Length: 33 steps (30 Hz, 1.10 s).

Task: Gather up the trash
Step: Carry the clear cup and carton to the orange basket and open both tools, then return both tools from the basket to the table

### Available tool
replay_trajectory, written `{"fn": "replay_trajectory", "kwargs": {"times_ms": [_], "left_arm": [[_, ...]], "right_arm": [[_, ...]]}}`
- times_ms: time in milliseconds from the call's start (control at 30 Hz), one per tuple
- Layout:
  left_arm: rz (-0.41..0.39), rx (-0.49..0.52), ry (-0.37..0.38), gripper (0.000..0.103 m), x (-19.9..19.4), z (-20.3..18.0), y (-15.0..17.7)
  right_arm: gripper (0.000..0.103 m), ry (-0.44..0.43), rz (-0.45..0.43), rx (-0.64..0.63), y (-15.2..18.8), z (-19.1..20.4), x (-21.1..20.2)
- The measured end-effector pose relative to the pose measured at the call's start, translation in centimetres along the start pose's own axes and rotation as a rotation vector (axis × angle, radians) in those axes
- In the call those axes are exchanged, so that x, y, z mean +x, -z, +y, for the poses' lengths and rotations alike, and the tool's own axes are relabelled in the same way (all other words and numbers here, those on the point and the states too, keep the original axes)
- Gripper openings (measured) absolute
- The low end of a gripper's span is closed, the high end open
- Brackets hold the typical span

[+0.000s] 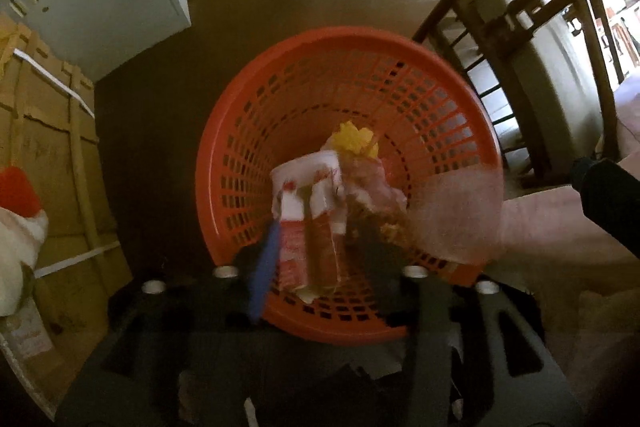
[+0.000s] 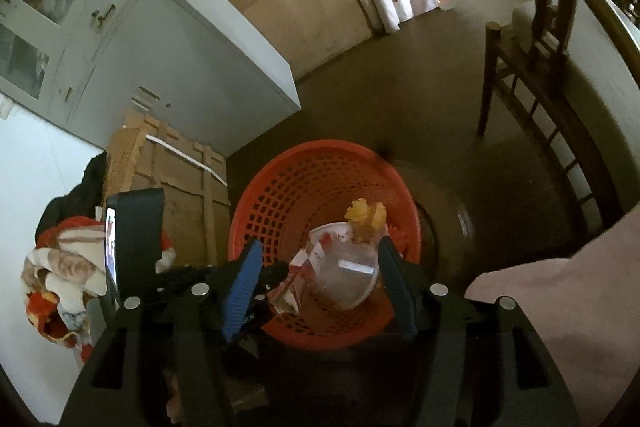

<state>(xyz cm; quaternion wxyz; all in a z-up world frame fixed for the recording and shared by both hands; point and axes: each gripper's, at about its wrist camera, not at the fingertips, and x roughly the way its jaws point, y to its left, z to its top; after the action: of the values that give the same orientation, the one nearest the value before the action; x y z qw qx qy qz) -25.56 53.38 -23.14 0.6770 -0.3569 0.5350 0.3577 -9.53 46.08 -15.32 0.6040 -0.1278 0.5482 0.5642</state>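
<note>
Left gripper [image 1: 316,239] half open, apparently releasing the light, crushable carton [image 1: 308,195] into the basket [image 1: 248,99]. Right gripper [image 2: 320,275] spans the thin, slippery plastic cup [image 2: 348,279]; contact unclear.

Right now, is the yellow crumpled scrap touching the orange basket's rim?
Apart. The left wrist view shows the yellow scrap deep inside the orange basket, slotted wall visible between it and the rim.

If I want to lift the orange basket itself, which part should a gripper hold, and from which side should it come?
Grip the basket's rim, coming from above. The basket stands upright and open at the top, and its rim is a thin, smooth band that two fingers can close over, one inside and one outside. The far side is probably best: there the rim is bare, while the near side is crowded by both grippers and the trash inside.
</note>
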Motion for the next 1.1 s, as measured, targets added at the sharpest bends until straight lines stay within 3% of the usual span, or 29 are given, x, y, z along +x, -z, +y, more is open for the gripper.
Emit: {"fn": "replay_trajectory", "kwargs": {"times_ms": [333, 533, 733, 1100], "left_arm": [[-0.054, 0.032, -0.004, 0.051, -3.2, -1.9, 0.1], [-0.102, 0.096, 0.014, 0.052, -6.3, -5.1, 0.9], [-0.149, 0.254, 0.077, 0.053, -9.4, -11.9, 3.0], [-0.271, 0.628, 0.198, 0.058, -16.1, -27.0, 9.0]], "right_arm": [[0.06, -0.01, -0.08, -0.025, 1.3, -0.2, -5.9], [0.072, 0.011, -0.182, -0.008, 3.3, -1.4, -12.7], [0.075, 0.099, -0.303, 0.062, 6.9, -5.5, -20.8], [0.081, 0.349, -0.581, 0.236, 16.9, -14.7, -37.1]]}}
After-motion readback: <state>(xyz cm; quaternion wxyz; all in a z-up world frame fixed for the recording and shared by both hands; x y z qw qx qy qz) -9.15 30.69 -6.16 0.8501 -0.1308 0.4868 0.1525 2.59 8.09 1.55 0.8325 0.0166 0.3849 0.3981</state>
